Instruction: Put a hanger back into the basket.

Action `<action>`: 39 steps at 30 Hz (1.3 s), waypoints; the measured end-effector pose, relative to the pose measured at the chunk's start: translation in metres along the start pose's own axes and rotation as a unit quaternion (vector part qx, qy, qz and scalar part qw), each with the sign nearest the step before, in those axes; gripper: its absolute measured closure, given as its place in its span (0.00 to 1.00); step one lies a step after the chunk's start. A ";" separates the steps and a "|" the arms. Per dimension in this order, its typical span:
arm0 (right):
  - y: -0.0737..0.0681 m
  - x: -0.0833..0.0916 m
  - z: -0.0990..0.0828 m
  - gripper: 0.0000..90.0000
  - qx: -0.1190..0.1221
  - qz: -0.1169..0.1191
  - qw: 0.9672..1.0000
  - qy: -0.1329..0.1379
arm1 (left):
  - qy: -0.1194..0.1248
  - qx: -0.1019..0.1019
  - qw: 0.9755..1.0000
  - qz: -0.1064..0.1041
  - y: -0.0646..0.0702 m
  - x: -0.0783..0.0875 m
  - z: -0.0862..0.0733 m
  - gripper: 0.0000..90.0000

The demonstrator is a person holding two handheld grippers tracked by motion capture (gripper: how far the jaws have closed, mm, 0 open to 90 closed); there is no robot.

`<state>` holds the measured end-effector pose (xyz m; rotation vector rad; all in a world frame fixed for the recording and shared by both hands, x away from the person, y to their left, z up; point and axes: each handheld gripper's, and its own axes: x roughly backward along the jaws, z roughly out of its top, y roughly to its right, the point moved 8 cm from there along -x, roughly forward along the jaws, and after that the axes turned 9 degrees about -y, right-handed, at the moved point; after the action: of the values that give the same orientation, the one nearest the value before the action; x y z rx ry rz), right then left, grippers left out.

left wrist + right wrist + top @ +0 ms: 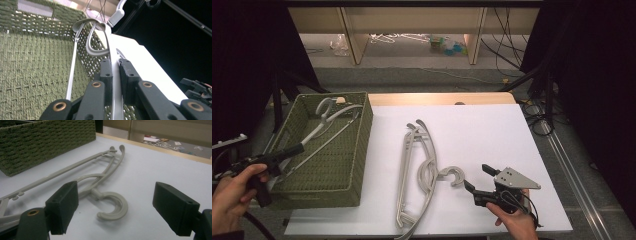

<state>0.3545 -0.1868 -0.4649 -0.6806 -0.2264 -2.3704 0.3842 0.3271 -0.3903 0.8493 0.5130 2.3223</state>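
Jaws of my right gripper (117, 212) gape wide and empty just short of the table hanger's (417, 170) hook (112, 207) — its long axis running away from me — while my left gripper (113, 72) pinches another hanger (100, 37) (inside the basket (357, 150)).

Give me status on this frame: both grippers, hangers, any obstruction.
Left gripper shut on hanger in basket. Right gripper open, just short of table hanger's hook. Table hanger flat on mat, nothing blocking the hook.
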 end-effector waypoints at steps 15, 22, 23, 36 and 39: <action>-0.003 -0.003 -0.001 0.24 0.003 0.007 1.000 -0.006 | -0.076 -0.040 0.995 0.054 -0.032 -0.028 0.010 0.90; -0.001 0.000 -0.001 0.24 0.002 0.003 1.000 -0.005 | -0.074 -0.043 0.994 0.061 -0.047 -0.022 0.012 0.89; -0.002 0.000 -0.001 0.24 0.002 0.005 1.000 -0.006 | -0.075 -0.048 0.994 0.062 -0.050 -0.022 0.013 0.89; -0.004 -0.004 0.000 0.24 0.003 0.008 1.000 -0.001 | -0.088 -0.042 0.991 0.087 -0.074 -0.018 0.002 0.87; -0.003 -0.004 0.000 0.24 0.007 0.011 1.000 -0.003 | -0.097 -0.052 0.990 0.092 -0.072 -0.020 0.001 0.87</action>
<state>0.3546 -0.1822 -0.4670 -0.6806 -0.2376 -2.3434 0.4266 0.3678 -0.4369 1.0975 0.2380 2.3739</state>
